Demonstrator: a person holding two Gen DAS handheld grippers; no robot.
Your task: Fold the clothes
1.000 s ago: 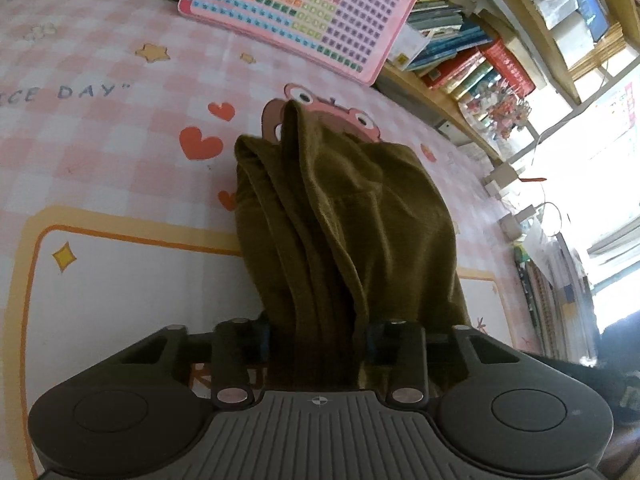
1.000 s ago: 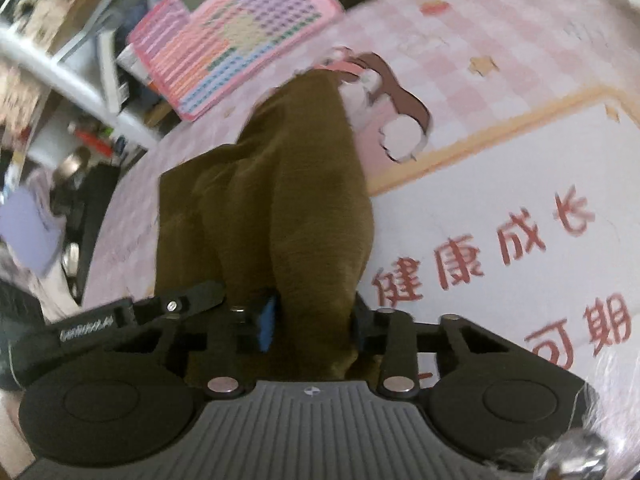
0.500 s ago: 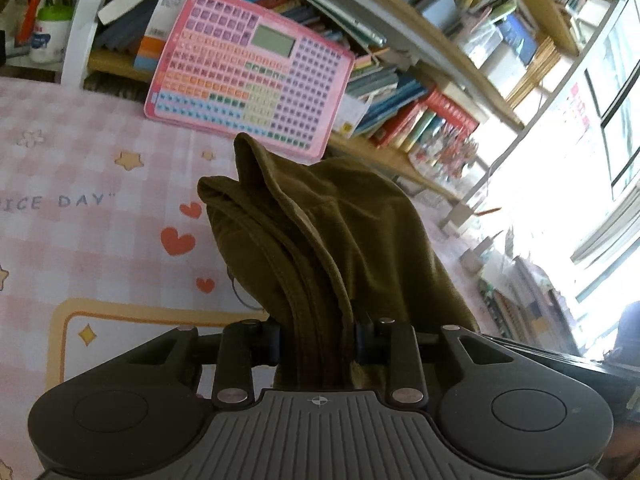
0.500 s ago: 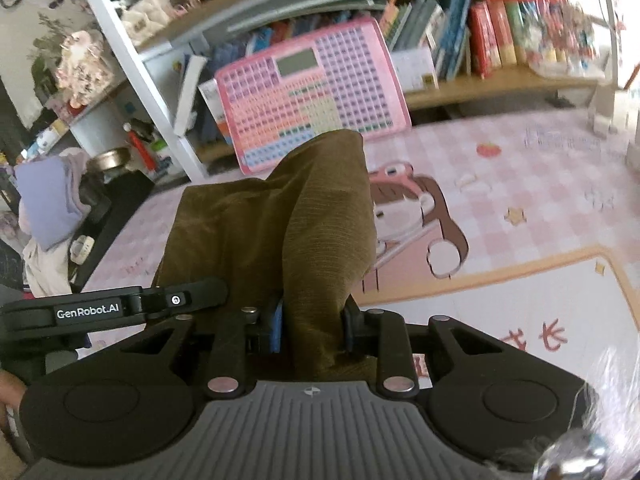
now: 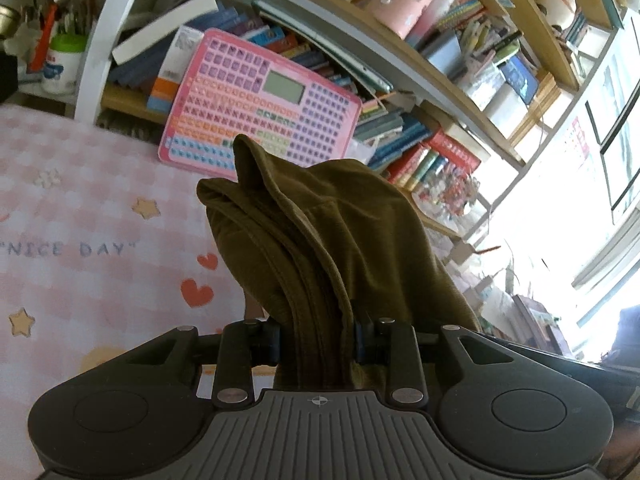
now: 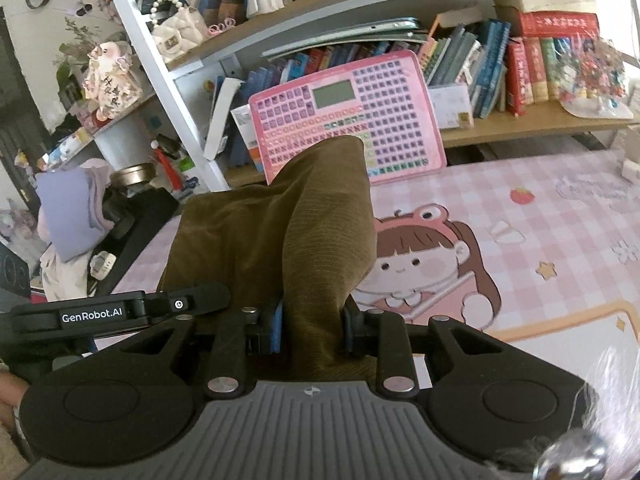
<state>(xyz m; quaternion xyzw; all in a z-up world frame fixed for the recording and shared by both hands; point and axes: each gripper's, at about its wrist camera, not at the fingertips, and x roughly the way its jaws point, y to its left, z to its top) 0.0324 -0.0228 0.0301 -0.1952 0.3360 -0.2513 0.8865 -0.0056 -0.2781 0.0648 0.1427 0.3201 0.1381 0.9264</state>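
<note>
An olive-brown garment [image 5: 320, 240] bunches up in front of my left gripper [image 5: 316, 346], whose jaws are shut on a thick fold of it. The same garment [image 6: 296, 240] rises in front of my right gripper [image 6: 312, 332], which is shut on another fold, between a blue pad [image 6: 277, 330] and a black one. The cloth is lifted off the pink checked table mat [image 6: 540, 240] and hangs between the two grippers. The left gripper's black body [image 6: 100, 314] shows at the left in the right wrist view. The cloth hides the fingertips.
A pink toy keyboard board [image 5: 260, 108] [image 6: 348, 120] leans against a bookshelf [image 6: 520, 128] full of books at the table's far edge. A white shelf post [image 5: 100, 40] stands at the left. A purple cloth pile [image 6: 68, 208] and clutter lie beside the table. A bright window [image 5: 580, 220] is at the right.
Both grippers have risen with the garment and tilted up, so the shelf and keyboard board fill the view instead of the mat. The cloth has come off the table.
</note>
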